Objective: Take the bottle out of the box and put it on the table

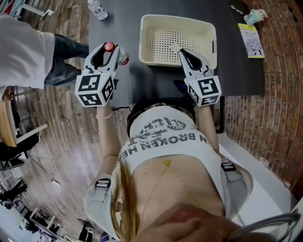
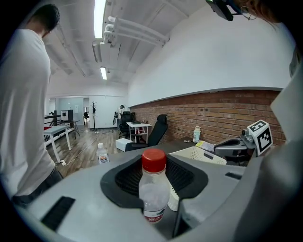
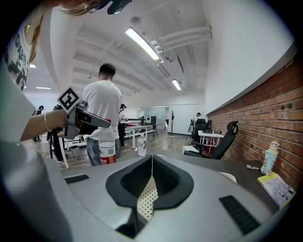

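Your dark table [image 1: 232,75] carries the cream perforated box [image 1: 177,20]. Your right gripper [image 1: 182,52] hangs over the box's near rim, jaws closed together on nothing. Your left gripper [image 1: 113,49] is clamped on the red-capped bottle [image 1: 109,47], upright outside the box, over the table's left part.

Dark table [image 1: 236,71] carries cream box [image 1: 147,47], spare bottle [image 1: 98,9], yellow booklet [image 1: 251,40].
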The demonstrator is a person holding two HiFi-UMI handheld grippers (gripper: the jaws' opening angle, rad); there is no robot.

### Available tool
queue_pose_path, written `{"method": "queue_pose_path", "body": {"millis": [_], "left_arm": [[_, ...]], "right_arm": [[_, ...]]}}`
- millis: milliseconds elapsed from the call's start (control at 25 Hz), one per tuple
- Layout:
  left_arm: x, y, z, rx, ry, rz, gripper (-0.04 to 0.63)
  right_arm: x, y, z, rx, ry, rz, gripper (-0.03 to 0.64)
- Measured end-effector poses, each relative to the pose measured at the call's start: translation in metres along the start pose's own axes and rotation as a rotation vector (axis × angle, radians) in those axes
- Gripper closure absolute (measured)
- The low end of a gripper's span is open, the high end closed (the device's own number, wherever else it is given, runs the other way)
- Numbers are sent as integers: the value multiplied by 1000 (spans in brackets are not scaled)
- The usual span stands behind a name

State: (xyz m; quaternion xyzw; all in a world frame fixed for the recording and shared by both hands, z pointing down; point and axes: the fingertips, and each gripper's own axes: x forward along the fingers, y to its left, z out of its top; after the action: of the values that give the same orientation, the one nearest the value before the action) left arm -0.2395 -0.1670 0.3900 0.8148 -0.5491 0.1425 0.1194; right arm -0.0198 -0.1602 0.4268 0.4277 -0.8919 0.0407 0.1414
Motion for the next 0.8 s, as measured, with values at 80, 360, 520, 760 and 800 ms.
{"method": "queue_pose_path", "body": {"millis": [80,360,520,760,800], "left_arm": [[0,0,-6,-8,9,3,437],[-1,2,-20,-29,23,11,437],[-2,2,-21,-30,24,10,437],[3,1,-34,-33,38,7,437],[5,0,-40,-35,45,5,437]], "right_arm": [[-1,0,0,1,-2,-1,607],[-4,-4,-1,-5,-2,-4,607],[-5,-3,-1,-4,0,-5,607],[-7,-3,-3,-4,3,-6,607],[-8,-3,-4,-4,4,-8,607]]}}
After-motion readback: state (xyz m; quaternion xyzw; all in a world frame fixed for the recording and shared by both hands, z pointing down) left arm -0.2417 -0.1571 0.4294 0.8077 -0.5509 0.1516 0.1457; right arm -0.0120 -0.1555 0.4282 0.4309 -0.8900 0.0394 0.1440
